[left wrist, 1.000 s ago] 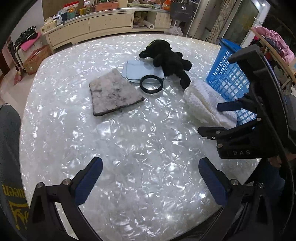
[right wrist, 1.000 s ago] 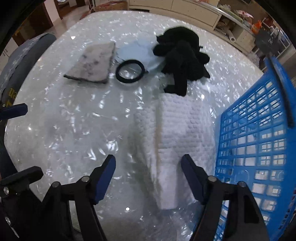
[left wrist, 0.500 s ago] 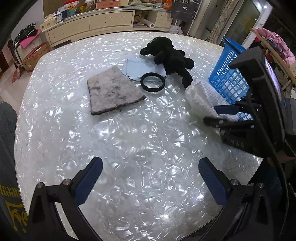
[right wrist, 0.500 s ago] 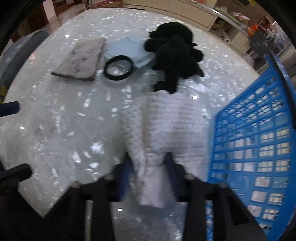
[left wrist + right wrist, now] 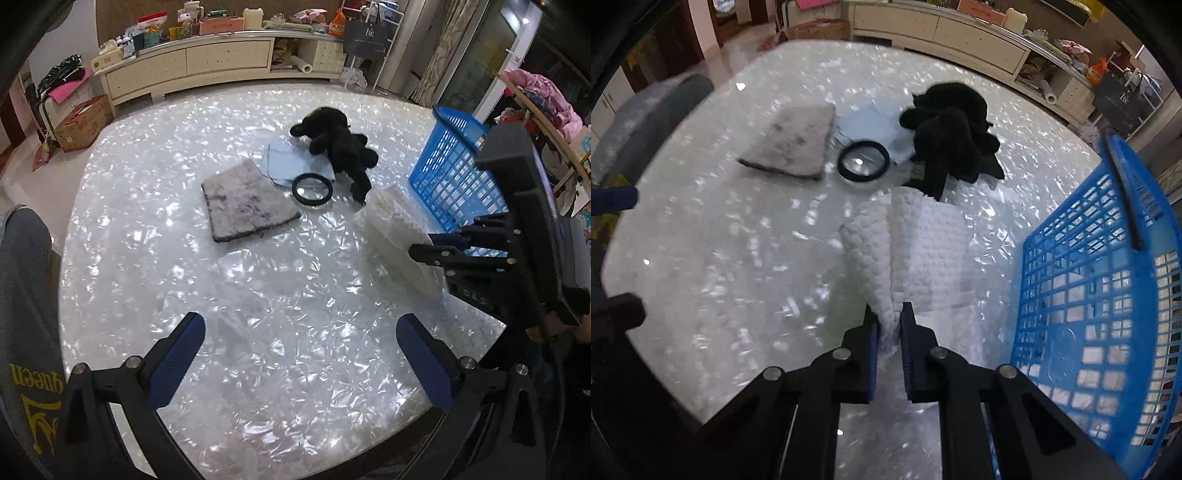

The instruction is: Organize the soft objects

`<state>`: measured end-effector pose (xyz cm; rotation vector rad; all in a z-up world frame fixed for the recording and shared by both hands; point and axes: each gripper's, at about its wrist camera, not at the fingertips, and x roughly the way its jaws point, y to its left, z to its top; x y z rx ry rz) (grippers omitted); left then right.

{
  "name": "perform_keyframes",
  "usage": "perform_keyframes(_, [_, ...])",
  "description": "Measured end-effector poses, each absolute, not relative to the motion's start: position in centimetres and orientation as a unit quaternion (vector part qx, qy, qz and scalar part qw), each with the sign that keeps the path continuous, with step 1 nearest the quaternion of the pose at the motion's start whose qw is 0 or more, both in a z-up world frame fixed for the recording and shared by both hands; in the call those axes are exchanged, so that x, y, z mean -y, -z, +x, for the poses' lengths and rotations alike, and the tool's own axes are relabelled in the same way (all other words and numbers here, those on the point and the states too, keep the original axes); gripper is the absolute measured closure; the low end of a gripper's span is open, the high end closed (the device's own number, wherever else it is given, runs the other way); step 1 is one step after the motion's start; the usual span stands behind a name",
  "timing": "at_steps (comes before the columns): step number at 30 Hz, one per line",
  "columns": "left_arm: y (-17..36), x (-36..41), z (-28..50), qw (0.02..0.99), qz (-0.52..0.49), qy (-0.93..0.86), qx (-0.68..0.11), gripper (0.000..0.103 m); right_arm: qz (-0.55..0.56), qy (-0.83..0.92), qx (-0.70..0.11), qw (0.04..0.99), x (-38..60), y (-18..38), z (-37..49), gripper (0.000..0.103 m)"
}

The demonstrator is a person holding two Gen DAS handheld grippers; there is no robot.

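Note:
My right gripper (image 5: 888, 325) is shut on the near edge of a white knitted towel (image 5: 919, 243) and lifts that edge off the table beside the blue basket (image 5: 1100, 295). In the left wrist view the towel (image 5: 391, 225) hangs from the right gripper (image 5: 424, 245). A black plush toy (image 5: 953, 133) lies beyond it, also in the left wrist view (image 5: 340, 147). A grey fuzzy mat (image 5: 247, 199) lies mid-table, also in the right wrist view (image 5: 798, 140). My left gripper (image 5: 299, 358) is open and empty above the near table.
A black ring (image 5: 312, 188) and a pale blue cloth (image 5: 288, 162) lie between mat and plush. The pearly round table (image 5: 258, 295) has a chair back (image 5: 26, 295) at its left. A low cabinet (image 5: 192, 66) stands behind.
My right gripper closed on the towel's near edge and raised it. The left gripper drew back a little and stayed open.

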<state>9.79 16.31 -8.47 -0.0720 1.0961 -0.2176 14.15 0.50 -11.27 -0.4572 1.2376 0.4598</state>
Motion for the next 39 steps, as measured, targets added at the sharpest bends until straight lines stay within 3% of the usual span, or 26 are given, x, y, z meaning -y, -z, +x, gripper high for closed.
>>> perform_keyframes(24, [1.0, -15.5, 10.7, 0.868, -0.013, 0.099, -0.486, 0.000, -0.138, -0.251, -0.480, 0.829, 6.2, -3.2, 14.9, 0.093])
perform_keyframes(31, [0.3, -14.7, 11.6, 0.870, -0.008, 0.112, -0.480, 0.000, -0.128, -0.211, -0.461, 0.852, 10.6, -5.2, 16.7, 0.093])
perform_keyframes(39, [3.6, -16.1, 15.1, 0.849, -0.017, 0.093, -0.519, 0.000, -0.128, -0.167, -0.477, 0.853, 13.4, -2.9, 18.6, 0.093])
